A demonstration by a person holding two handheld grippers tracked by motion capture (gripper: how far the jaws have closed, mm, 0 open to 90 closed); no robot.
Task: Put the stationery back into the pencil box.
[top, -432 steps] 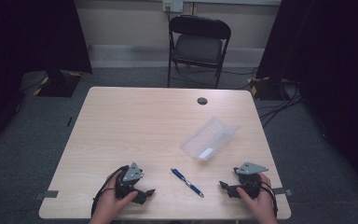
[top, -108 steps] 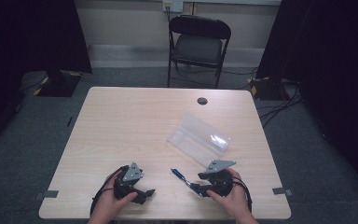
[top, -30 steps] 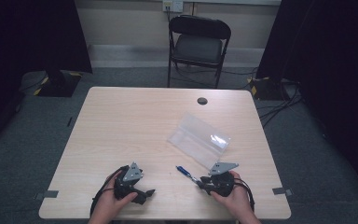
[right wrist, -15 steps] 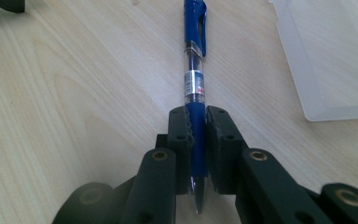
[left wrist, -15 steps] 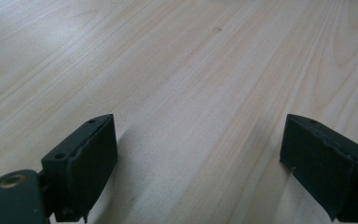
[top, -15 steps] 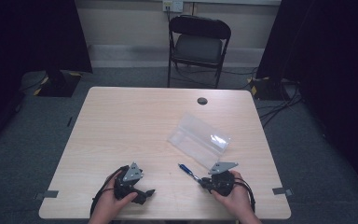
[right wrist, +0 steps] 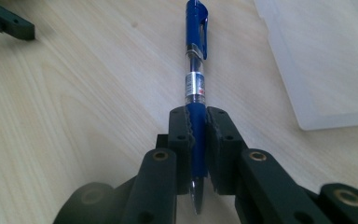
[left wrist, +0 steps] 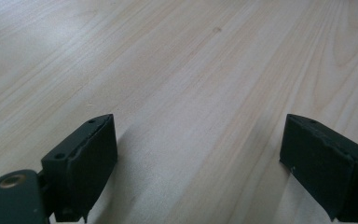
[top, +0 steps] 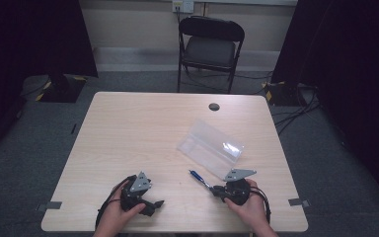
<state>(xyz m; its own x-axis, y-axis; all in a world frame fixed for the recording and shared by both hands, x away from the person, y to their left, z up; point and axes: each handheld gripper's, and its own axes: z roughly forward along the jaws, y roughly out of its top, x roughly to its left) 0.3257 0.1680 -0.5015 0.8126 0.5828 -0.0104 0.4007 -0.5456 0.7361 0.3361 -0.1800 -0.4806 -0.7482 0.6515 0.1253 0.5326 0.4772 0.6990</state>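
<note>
Firmly, the right hand-held gripper has just been closing and now clamps the blue pen by its grip section, the pen pointing away over the table near its front edge, clip end foremost. Just beside it lies a clear plastic case. Further left, the left hand-held gripper rests with jaws wide apart over bare wood.

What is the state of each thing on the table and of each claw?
Blue pen: clamped at its grip end, cap end pointing away.
Clear plastic case: closed, lying flat on the table.
Right claw: shut on the pen.
Left claw: open, holding nothing.
Folding chair: unfolded, unoccupied.
</note>
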